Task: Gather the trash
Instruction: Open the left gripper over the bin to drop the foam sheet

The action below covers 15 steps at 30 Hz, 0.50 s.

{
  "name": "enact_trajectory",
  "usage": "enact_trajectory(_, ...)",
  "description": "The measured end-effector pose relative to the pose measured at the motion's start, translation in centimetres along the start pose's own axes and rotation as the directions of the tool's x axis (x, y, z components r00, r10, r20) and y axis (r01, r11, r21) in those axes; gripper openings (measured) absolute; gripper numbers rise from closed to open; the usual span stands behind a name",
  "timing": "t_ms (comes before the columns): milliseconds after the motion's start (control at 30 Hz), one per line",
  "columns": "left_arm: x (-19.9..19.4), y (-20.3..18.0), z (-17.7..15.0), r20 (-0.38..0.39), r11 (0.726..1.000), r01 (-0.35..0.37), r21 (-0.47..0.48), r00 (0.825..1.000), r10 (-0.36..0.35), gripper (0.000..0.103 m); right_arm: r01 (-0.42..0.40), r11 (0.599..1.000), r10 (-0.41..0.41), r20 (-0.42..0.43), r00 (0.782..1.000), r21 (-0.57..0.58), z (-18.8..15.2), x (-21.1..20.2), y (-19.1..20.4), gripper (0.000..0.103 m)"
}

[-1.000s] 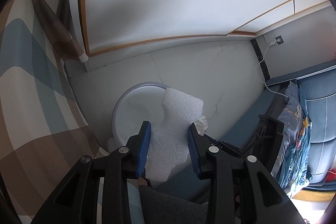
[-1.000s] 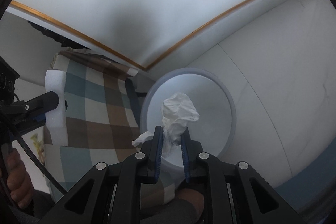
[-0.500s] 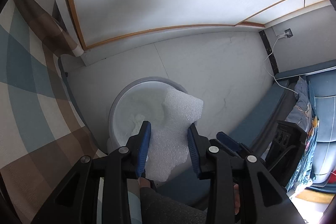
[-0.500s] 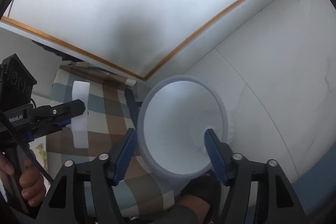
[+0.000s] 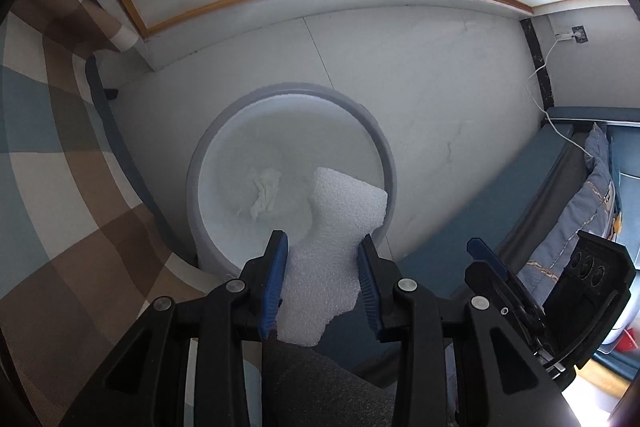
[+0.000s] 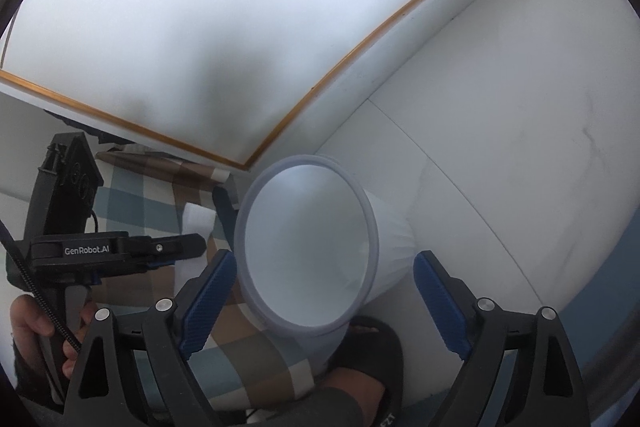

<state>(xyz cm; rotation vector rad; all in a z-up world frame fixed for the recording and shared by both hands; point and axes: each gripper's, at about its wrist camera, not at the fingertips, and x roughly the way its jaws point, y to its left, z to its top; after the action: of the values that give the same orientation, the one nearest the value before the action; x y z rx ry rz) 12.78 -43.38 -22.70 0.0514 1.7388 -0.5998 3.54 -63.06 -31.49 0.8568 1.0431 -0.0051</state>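
Observation:
A round white bin (image 5: 296, 89) stands on the pale tiled floor, and a crumpled white tissue (image 5: 266, 193) lies at its bottom. My left gripper (image 5: 323, 241) is shut on a white foam piece (image 5: 340, 211), whose upper end hangs over the bin's near right rim. In the right wrist view my right gripper (image 6: 325, 259) is wide and its jaws are still opening, with nothing between the pads. The bin (image 6: 308, 159) lies beyond it. At the left of that view, the left gripper (image 6: 176, 247) holds the foam piece (image 6: 196, 223).
A checked brown, blue and cream cloth (image 5: 60, 187) drapes down at the bin's left. A blue sofa with a patterned cushion (image 5: 592, 195) and a white cable (image 5: 540, 75) are at the right. A foot in a black slipper (image 6: 372, 343) rests beside the bin.
My right gripper opened and let go of the tissue, which now lies in the bin. My left gripper came down closer over the bin with the foam piece.

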Motion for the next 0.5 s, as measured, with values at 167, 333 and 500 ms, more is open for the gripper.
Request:
enact_trajectory(167, 0.7, -1.0, 0.4, -0.025, 0.999, -0.036, 0.011, 0.999, 0.036, 0.039, -0.009, 1.000, 0.009, 0.010, 1.000, 0.003, -0.1, -0.6, 0.0, 0.091)
enact_trajectory(333, -1.0, -1.2, 0.5, 0.050, 1.000, -0.003, -0.004, 0.999, 0.004, 0.068, -0.014, 1.000, 0.014, 0.025, 1.000, -0.001, -0.1, -1.5, -0.1, 0.091)
enact_trajectory(500, -4.1, -1.7, -0.2, 0.165, 0.999, -0.010, 0.030, 0.986, 0.005, 0.070, -0.016, 1.000, 0.016, 0.035, 0.999, -0.003, -0.1, -2.1, 0.0, 0.091)
